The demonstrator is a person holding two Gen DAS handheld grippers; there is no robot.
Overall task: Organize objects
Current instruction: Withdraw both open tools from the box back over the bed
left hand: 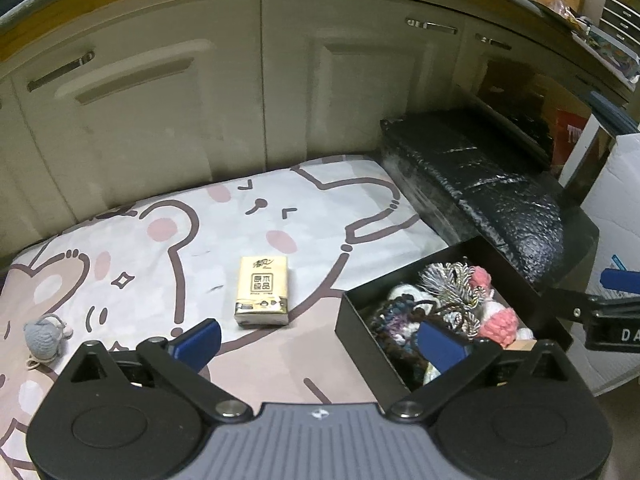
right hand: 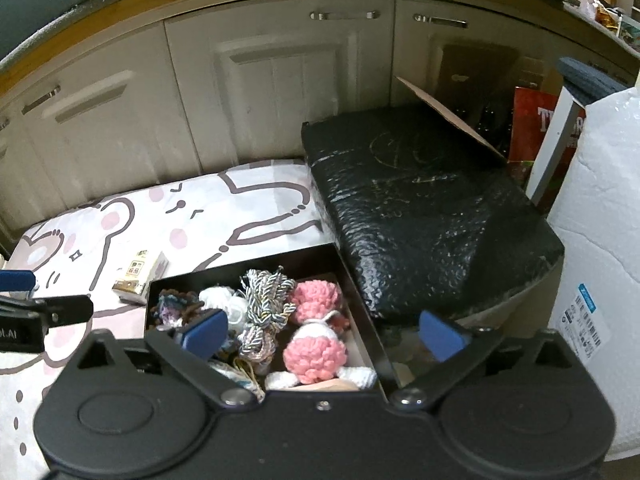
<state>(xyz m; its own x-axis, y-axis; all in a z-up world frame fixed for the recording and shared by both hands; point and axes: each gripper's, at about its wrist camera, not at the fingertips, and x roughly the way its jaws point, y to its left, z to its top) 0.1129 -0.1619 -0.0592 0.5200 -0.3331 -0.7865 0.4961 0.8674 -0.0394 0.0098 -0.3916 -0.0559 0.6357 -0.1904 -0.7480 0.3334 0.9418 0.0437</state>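
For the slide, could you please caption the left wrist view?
Open left gripper above a cartoon-print sheet, tissue pack ahead, black box of crocheted toys to its right.

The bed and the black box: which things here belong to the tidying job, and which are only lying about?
Belong to the job:
- black box with knitted toys and cord inside
- tissue pack on the bed sheet
- small grey knitted toy on the sheet
- left gripper and right gripper, both open and empty

Just lying about:
- black wrapped parcel
- white roll
- cupboard doors
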